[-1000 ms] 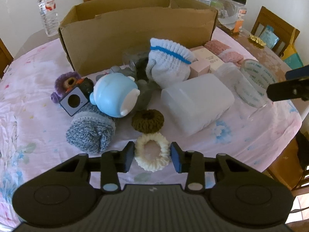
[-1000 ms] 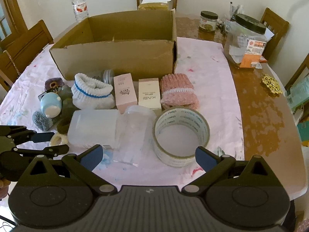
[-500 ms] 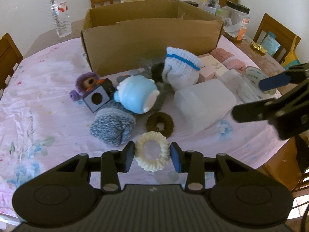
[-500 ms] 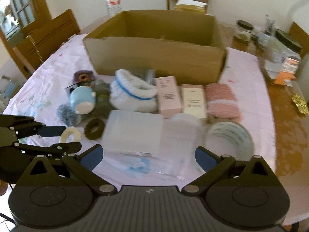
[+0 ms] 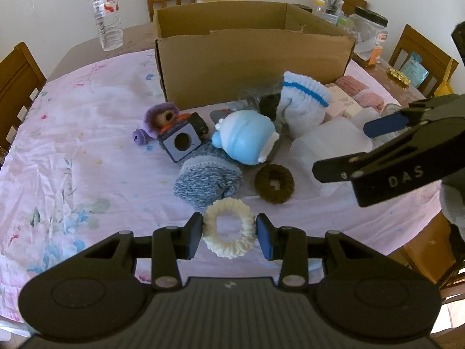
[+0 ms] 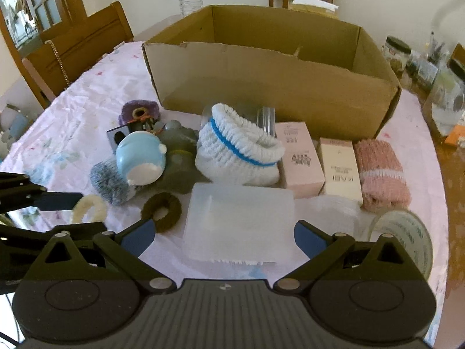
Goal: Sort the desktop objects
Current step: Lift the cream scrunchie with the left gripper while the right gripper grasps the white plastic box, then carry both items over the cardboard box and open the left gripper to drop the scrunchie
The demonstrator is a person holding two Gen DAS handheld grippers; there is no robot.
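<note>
Left gripper point(image 5: 229, 235) clenched on cream ribbed fabric scrunchie point(image 5: 229, 227); soft ring liable to slip. Right gripper point(image 6: 222, 240) released, crowding translucent plastic box point(image 6: 239, 224) at twelve o'clock

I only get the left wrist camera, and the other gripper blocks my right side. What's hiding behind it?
Observer: A clear tape roll lies flat beside the translucent plastic box.
Operator: Is the right gripper holding anything?
Observer: No, it's open and empty, above the plastic box.
Operator: What's next to the white sock?
Observer: A pink carton, then a cream carton, then a folded pink knit cloth.
</note>
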